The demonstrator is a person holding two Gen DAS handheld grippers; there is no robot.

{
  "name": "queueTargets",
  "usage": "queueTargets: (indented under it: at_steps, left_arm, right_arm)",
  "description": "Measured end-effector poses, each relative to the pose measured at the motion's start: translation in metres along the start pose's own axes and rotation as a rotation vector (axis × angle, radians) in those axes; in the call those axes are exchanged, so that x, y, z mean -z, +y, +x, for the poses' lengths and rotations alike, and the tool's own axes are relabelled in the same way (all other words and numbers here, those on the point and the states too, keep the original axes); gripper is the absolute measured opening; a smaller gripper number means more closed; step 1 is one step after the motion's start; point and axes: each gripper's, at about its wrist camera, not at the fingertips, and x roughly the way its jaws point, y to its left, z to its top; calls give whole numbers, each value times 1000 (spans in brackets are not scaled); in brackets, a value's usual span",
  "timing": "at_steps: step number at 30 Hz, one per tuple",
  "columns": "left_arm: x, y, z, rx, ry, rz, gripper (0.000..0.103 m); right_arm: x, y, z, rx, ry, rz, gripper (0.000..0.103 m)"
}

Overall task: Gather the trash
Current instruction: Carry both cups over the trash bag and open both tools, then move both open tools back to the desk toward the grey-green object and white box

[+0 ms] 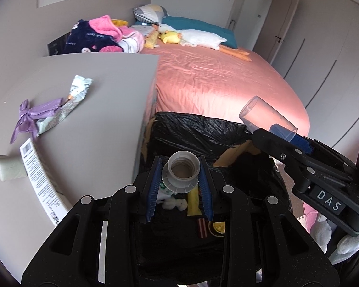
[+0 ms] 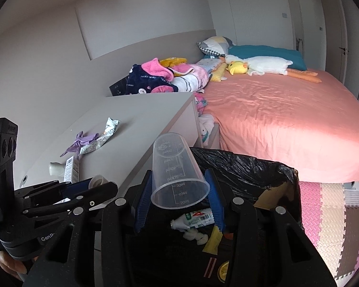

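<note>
My left gripper (image 1: 179, 186) is shut on a small white bottle (image 1: 182, 174), mouth toward the camera, held over the black-lined trash bin (image 1: 203, 131). My right gripper (image 2: 178, 196) is shut on a clear plastic measuring cup (image 2: 177, 174), also over the bin (image 2: 246, 167). The right gripper and the cup (image 1: 265, 117) show at the right of the left wrist view. The left gripper (image 2: 93, 186) shows at the lower left of the right wrist view. Inside the bin lie a tube (image 2: 193, 220), white wads and a yellow wrapper. A foil wrapper (image 1: 67, 105) and purple wrapper (image 1: 33, 117) lie on the nightstand.
The grey nightstand (image 1: 103, 119) stands left of the bin, with a printed box (image 1: 39, 181) and a white item (image 1: 9, 171) near its edge. A pink bed (image 1: 215, 83) with plush toys and clothes lies behind. Foam floor mats (image 2: 330, 215) lie to the right.
</note>
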Motion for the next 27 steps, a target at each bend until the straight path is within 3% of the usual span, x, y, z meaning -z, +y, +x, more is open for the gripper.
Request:
queueTargets:
  at_steps: [3, 5, 6, 7, 11, 18, 27]
  left_arm:
    - [-1, -6, 3, 41, 11, 6, 31]
    - [-1, -9, 6, 100, 36, 6, 55]
    - [-1, -9, 8, 111, 48, 1, 86]
    - [-1, -10, 9, 120, 58, -4, 98]
    - [0, -13, 11, 105, 66, -2, 98]
    - [3, -12, 8, 94, 68, -7, 98]
    - [5, 0, 1, 54, 52, -31, 98]
  right_arm:
    - [0, -12, -5, 12, -8, 30, 45]
    - [-1, -20, -11, 13, -21, 60, 48]
    - [-2, -24, -14, 23, -32, 72, 60]
    - [-2, -27, -19, 51, -50, 84, 75]
    - [-3, -38, -31, 136, -115, 102, 77]
    - [-1, -50, -30, 132, -100, 128, 77]
    - [-1, -36, -22, 101, -82, 100, 77]
